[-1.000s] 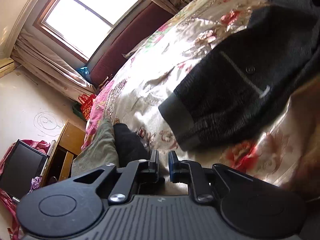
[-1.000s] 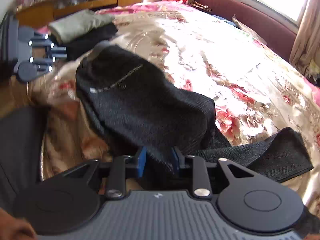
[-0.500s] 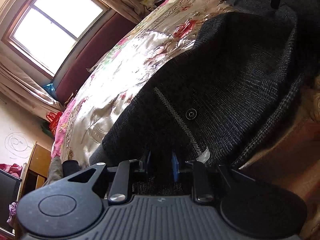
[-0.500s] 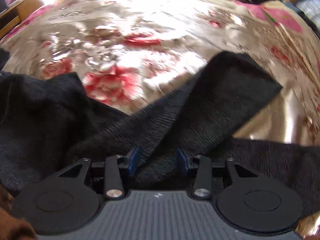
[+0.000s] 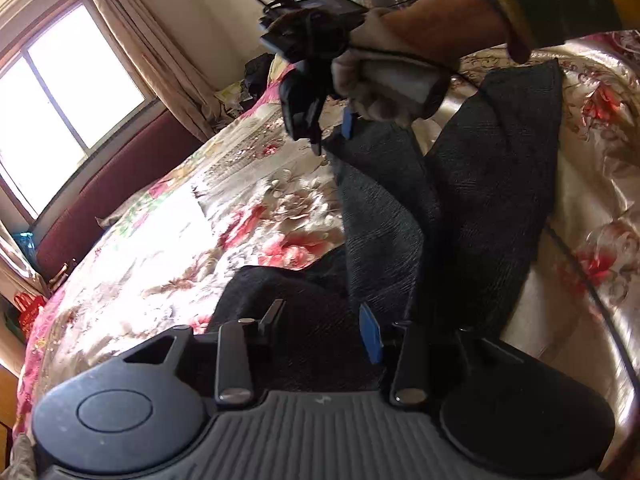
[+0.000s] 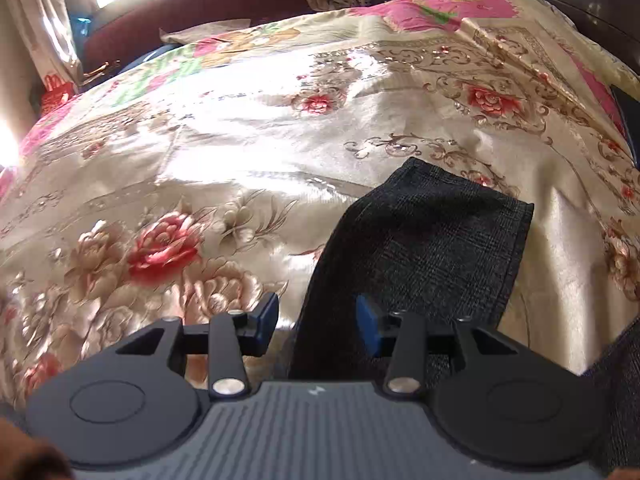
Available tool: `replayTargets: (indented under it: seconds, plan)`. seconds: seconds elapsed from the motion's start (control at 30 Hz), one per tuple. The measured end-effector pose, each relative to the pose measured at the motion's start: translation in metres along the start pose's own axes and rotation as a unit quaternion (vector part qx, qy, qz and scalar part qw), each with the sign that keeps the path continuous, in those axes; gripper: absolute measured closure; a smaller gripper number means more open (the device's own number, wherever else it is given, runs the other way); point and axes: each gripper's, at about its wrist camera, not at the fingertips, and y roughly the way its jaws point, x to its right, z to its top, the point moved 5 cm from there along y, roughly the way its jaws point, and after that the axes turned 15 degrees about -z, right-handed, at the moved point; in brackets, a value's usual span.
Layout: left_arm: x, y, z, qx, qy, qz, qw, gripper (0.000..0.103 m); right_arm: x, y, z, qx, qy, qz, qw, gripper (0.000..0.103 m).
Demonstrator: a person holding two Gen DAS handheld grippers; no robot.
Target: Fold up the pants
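Dark pants [image 5: 472, 208] spread on floral bedspread [image 5: 168, 248] — left gripper [image 5: 324, 328] jaws opening, right gripper [image 6: 316, 320] jaws apart.

Coarse woven pants [image 6: 424, 240], glossy satin bedspread [image 6: 240, 160]

The left claw [image 5: 322, 326] tilts downward, its jaws opening with nothing pressed between the pads. The right claw [image 5: 330, 134], held in a gloved hand [image 5: 368, 80], angles down, jaws parted.

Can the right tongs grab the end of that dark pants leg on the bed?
Probably yes. The right tongs stand open right over the pants leg, which lies flat on the flowery bedspread, and nothing lies on top of it or blocks the way.
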Motion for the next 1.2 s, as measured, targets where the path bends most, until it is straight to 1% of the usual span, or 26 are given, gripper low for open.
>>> replayTargets:
  seconds: [0.03, 0.07, 0.13, 0.17, 0.2, 0.23, 0.27, 0.3, 0.33, 0.37, 0.4, 0.47, 0.5, 0.57, 0.63, 0.7, 0.73, 0.8, 0.87, 0.9, 0.97, 1.03, 1.07, 1.13, 1.17, 1.2]
  plan:
    - [0.007, 0.005, 0.004, -0.004, 0.002, -0.008, 1.0, 0.047, -0.003, 0.01, 0.004, -0.007, 0.001, -0.014, 1.0, 0.059]
    - [0.012, 0.008, 0.007, -0.005, 0.007, -0.006, 1.0, 0.046, -0.006, 0.023, 0.006, -0.023, 0.002, -0.031, 0.999, 0.059]
    - [0.023, 0.014, 0.009, -0.011, 0.027, 0.009, 0.9995, 0.045, -0.009, 0.043, 0.005, -0.057, -0.002, -0.056, 0.997, 0.059]
    - [0.025, 0.016, 0.009, -0.014, 0.038, 0.019, 0.999, 0.045, -0.009, 0.049, 0.004, -0.059, -0.003, -0.061, 0.996, 0.062]
    - [0.026, 0.019, 0.008, -0.018, 0.044, 0.031, 0.9984, 0.045, -0.007, 0.051, 0.004, -0.051, -0.004, -0.065, 0.997, 0.064]
    - [0.025, 0.021, 0.007, -0.024, 0.045, 0.038, 0.998, 0.045, -0.004, 0.051, 0.004, -0.045, -0.001, -0.065, 0.997, 0.074]
    - [0.021, 0.023, 0.006, -0.032, 0.036, 0.036, 0.9982, 0.045, 0.001, 0.051, 0.004, -0.045, 0.007, -0.061, 0.997, 0.096]
    - [0.02, 0.028, 0.007, -0.039, 0.02, 0.031, 0.9985, 0.052, 0.009, 0.048, 0.004, -0.051, 0.025, -0.035, 0.998, 0.1]
    - [0.014, 0.028, 0.006, -0.045, 0.004, 0.025, 0.9987, 0.057, 0.017, 0.043, 0.005, -0.052, 0.041, -0.017, 0.998, 0.101]
    - [0.009, 0.027, 0.005, -0.048, -0.006, 0.023, 0.9986, 0.065, 0.025, 0.033, 0.007, -0.041, 0.046, -0.004, 0.998, 0.101]
    - [0.006, 0.026, 0.006, -0.048, -0.011, 0.023, 0.9985, 0.066, 0.032, 0.023, 0.007, -0.031, 0.049, 0.007, 0.998, 0.101]
    - [0.003, 0.02, 0.011, -0.041, -0.011, 0.028, 0.9987, 0.068, 0.059, -0.014, 0.01, -0.001, 0.074, 0.049, 0.996, 0.101]
    - [0.003, 0.017, 0.014, -0.036, -0.008, 0.033, 0.9988, 0.068, 0.075, -0.033, 0.009, 0.015, 0.093, 0.069, 0.993, 0.101]
    - [0.008, 0.011, 0.018, -0.024, -0.001, 0.032, 0.9992, 0.068, 0.11, -0.074, -0.001, 0.051, 0.135, 0.109, 0.983, 0.101]
    - [0.017, 0.008, 0.019, -0.021, 0.007, 0.026, 0.9994, 0.068, 0.149, -0.119, -0.028, 0.092, 0.162, 0.128, 0.974, 0.1]
    - [0.031, 0.014, 0.015, -0.033, 0.023, 0.016, 0.9991, 0.068, 0.175, -0.144, -0.058, 0.117, 0.168, 0.117, 0.972, 0.1]
    - [0.038, 0.018, 0.013, -0.042, 0.032, 0.01, 0.9986, 0.068, 0.188, -0.147, -0.077, 0.116, 0.171, 0.102, 0.973, 0.1]
    - [0.052, 0.021, 0.009, -0.057, 0.053, -0.001, 0.997, 0.068, 0.21, -0.132, -0.111, 0.09, 0.189, 0.077, 0.975, 0.095]
    - [0.064, 0.025, 0.006, -0.069, 0.086, 0.006, 0.9939, 0.068, 0.226, -0.103, -0.138, 0.041, 0.221, 0.071, 0.972, 0.094]
    - [0.067, 0.026, 0.006, -0.074, 0.102, 0.013, 0.9919, 0.068, 0.231, -0.094, -0.147, 0.029, 0.234, 0.074, 0.969, 0.093]
    - [0.07, 0.026, 0.009, -0.081, 0.115, 0.017, 0.9899, 0.068, 0.238, -0.083, -0.157, 0.028, 0.245, 0.07, 0.967, 0.092]
    - [0.068, 0.028, 0.012, -0.088, 0.113, 0.016, 0.9895, 0.068, 0.241, -0.081, -0.158, 0.035, 0.244, 0.068, 0.967, 0.09]
    - [0.066, 0.029, 0.014, -0.091, 0.113, 0.017, 0.9893, 0.068, 0.243, -0.08, -0.156, 0.039, 0.24, 0.058, 0.968, 0.082]
    - [0.066, 0.034, 0.017, -0.096, 0.114, 0.02, 0.9887, 0.068, 0.24, -0.08, -0.149, 0.054, 0.204, 0.023, 0.977, 0.07]
    - [0.065, 0.035, 0.018, -0.096, 0.114, 0.02, 0.9886, 0.068, 0.236, -0.082, -0.145, 0.07, 0.176, 0.002, 0.982, 0.067]
    - [0.066, 0.035, 0.02, -0.096, 0.113, 0.019, 0.9887, 0.068, 0.231, -0.085, -0.142, 0.089, 0.142, -0.024, 0.986, 0.067]
